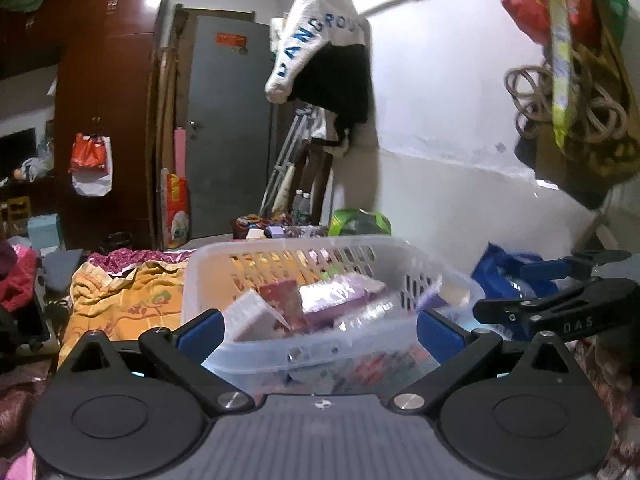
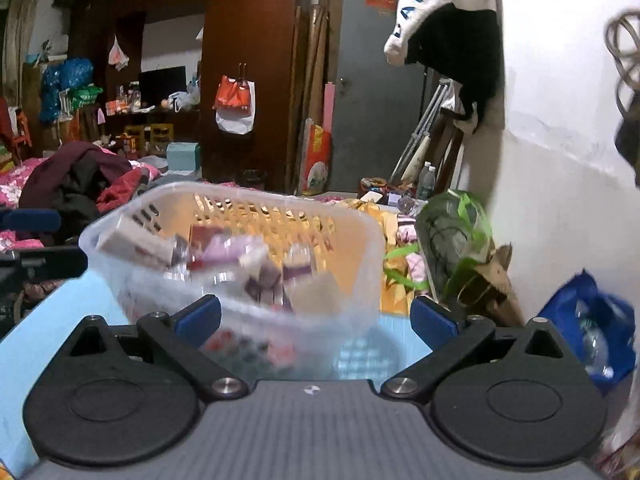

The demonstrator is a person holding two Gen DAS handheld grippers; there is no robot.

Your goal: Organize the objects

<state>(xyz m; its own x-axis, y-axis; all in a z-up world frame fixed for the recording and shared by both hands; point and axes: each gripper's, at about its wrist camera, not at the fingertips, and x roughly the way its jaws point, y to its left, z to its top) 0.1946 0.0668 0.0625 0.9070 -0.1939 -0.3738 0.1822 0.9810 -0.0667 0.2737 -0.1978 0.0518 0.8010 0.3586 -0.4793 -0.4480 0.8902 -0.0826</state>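
Note:
A translucent plastic basket stands on a light blue surface and holds several small boxes, among them a white one and a purple one. My left gripper is open wide just in front of the basket's near wall, its blue pads apart from it. My right gripper is also open wide at the basket's near right corner, nothing pressed between its pads. Each gripper shows in the other's view: the right one beside the basket's right end, the left one at its left end.
An orange blanket lies left of the basket. A blue bag and a green-tied bag sit against the white wall on the right. A heap of clothes lies at the far left. Bags and rope hang overhead on the right.

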